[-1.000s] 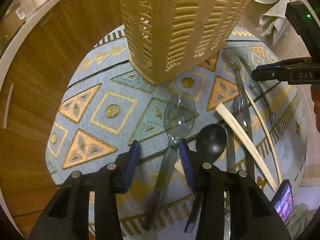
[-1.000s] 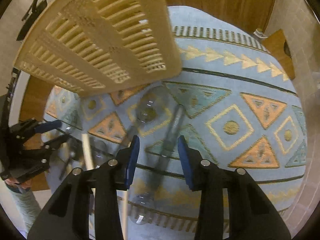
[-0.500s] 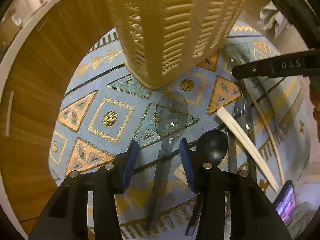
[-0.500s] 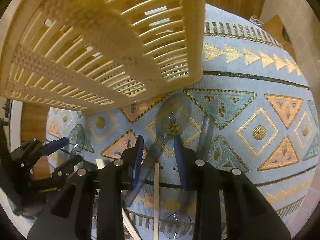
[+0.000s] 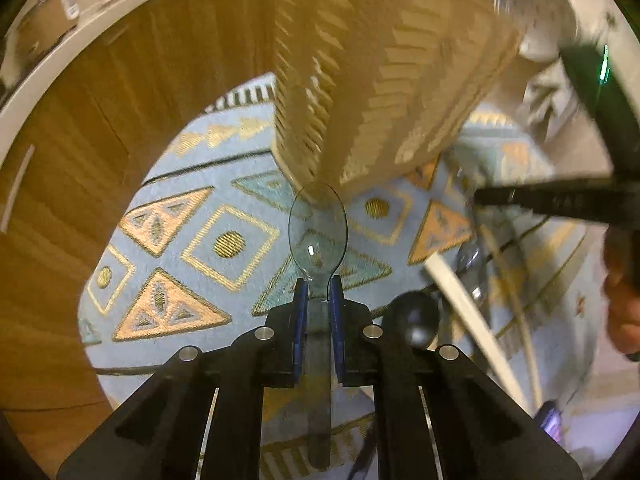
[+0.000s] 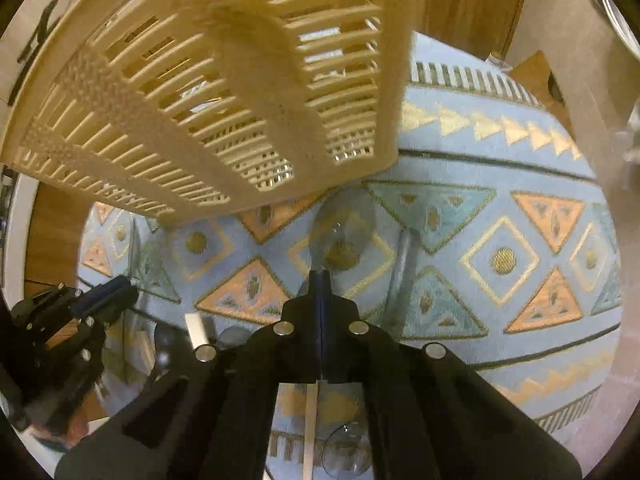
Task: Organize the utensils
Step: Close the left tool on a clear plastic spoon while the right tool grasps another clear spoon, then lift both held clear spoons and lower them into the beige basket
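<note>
My left gripper [image 5: 318, 286] is shut on the handle of a clear plastic spoon [image 5: 318, 232] and holds it above the patterned mat [image 5: 224, 248], bowl forward, just below the beige slotted utensil basket [image 5: 384, 80]. My right gripper [image 6: 321, 280] is shut on the handle of another clear plastic spoon [image 6: 344, 232], whose bowl sticks out ahead of the jaws, close to the basket [image 6: 208, 92]. A black spoon [image 5: 416, 320], a cream chopstick [image 5: 464, 312] and other clear utensils lie on the mat to the right in the left wrist view.
A second clear utensil handle [image 6: 402, 272] lies on the mat [image 6: 500, 260] right of my right gripper. Wooden cabinet fronts [image 5: 100, 120] stand behind the mat. A white colander [image 5: 528, 12] sits at the back right. The left gripper also shows in the right wrist view [image 6: 104, 292].
Both grippers have closed, each on a clear spoon's handle. The left one has lifted its spoon toward the basket. The right one has moved closer to the basket.
</note>
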